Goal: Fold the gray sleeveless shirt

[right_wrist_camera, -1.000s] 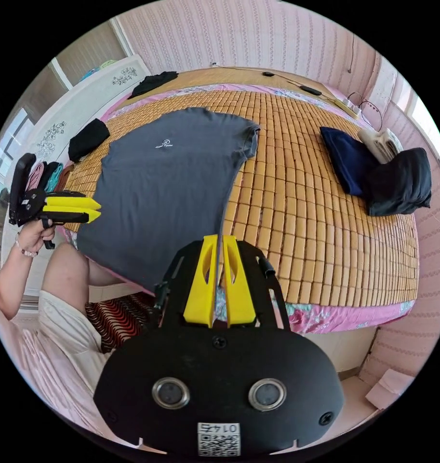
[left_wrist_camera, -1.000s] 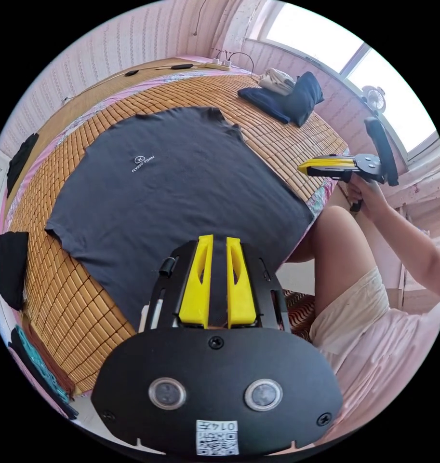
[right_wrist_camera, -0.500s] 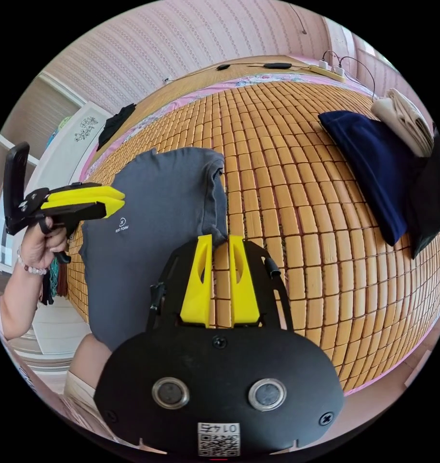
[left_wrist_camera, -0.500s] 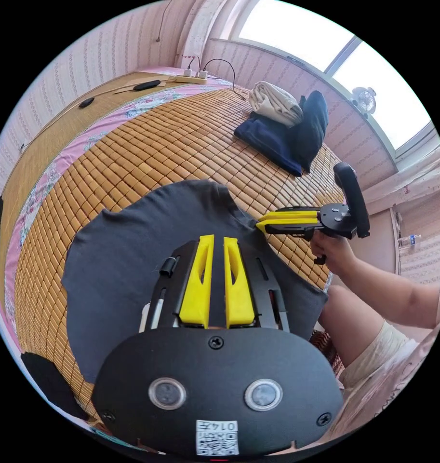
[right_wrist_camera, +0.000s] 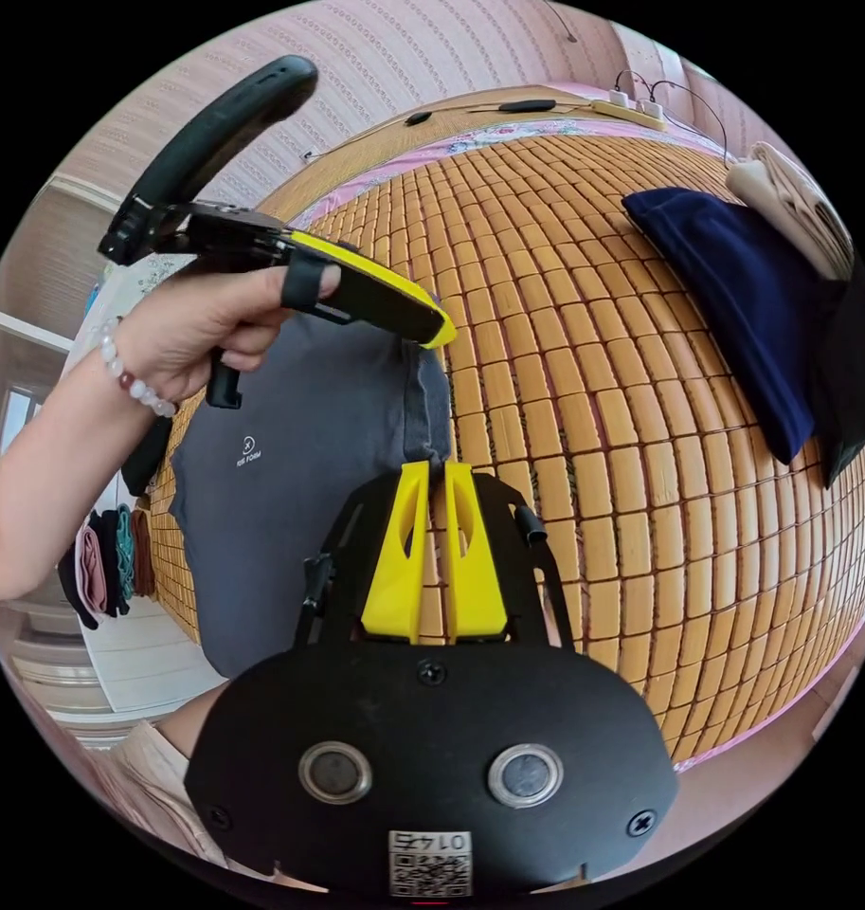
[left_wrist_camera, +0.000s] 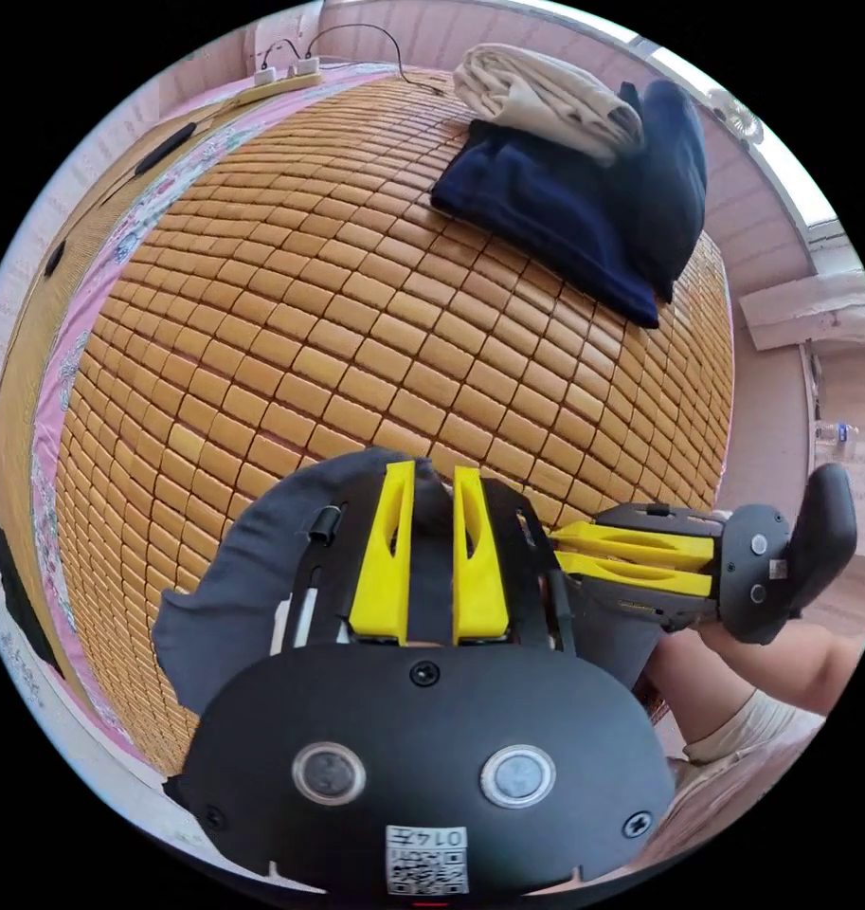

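Note:
The gray sleeveless shirt (left_wrist_camera: 243,578) lies doubled over on the bamboo mat (left_wrist_camera: 309,313), its small white logo facing up in the right gripper view. My left gripper (left_wrist_camera: 434,474) sits low over the mat with gray cloth bunched between its yellow jaws. Coming in from the right, my right gripper (left_wrist_camera: 569,550) reaches almost to the left one. In the right gripper view the shirt (right_wrist_camera: 290,512) has a folded edge along its right side. My right gripper (right_wrist_camera: 437,466) pinches that edge at its lower corner. The left gripper (right_wrist_camera: 437,336), held in a hand, meets the same edge higher up.
A folded navy cloth (left_wrist_camera: 546,209), a cream bundle (left_wrist_camera: 546,90) and a dark cloth (left_wrist_camera: 674,171) lie at the far side of the mat. A power strip (left_wrist_camera: 280,76) with cables rests by the wall. Several folded clothes (right_wrist_camera: 100,569) are stacked on a white shelf beyond the bed's left side.
Both grippers have carried the shirt's edge from the bed's near side across the mat, doubling the shirt over. They now sit close together and low over the mat.

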Tool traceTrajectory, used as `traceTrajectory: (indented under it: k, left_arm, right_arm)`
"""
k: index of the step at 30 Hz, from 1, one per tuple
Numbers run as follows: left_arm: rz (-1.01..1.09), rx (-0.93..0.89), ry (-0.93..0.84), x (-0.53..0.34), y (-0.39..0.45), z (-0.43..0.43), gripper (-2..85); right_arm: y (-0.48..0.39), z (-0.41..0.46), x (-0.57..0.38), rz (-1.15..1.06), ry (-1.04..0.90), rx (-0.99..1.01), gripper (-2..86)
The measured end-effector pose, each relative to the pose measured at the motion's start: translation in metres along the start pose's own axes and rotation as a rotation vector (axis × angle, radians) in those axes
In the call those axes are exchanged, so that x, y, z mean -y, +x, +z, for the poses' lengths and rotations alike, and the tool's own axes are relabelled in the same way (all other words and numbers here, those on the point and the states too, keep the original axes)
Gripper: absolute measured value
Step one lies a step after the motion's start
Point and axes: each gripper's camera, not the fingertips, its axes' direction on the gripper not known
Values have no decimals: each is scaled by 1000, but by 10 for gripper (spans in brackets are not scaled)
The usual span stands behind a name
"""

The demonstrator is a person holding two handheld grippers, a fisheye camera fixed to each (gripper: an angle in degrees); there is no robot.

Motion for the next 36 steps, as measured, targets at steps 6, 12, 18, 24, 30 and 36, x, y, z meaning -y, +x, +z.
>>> traceTrajectory:
  k: [6, 12, 18, 24, 30, 36]
  left_arm:
    - [9, -19, 46, -12, -32, -6, -6]
    - [-186, -334, 453, -48, -85, -28, -6]
    - [-166, -288, 297, -32, -90, -18, 52]
    - [-98, -162, 446, -90, -98, -110, 67]
    - [-258, -37, 381, -229, -115, -135, 44]
    - [-602, 16, 216, -390, -121, -126, 33]
  right_arm:
    - [9, 11, 6, 0, 9, 7, 18]
    - [13, 26, 7, 45, 66, -6, 17]
    - [14, 59, 14, 84, 55, -14, 16]
    - [6, 74, 7, 107, 68, -98, 5]
    - [-42, 121, 30, -91, 17, -103, -1]
    - [-104, 195, 78, -278, -30, -271, -6]
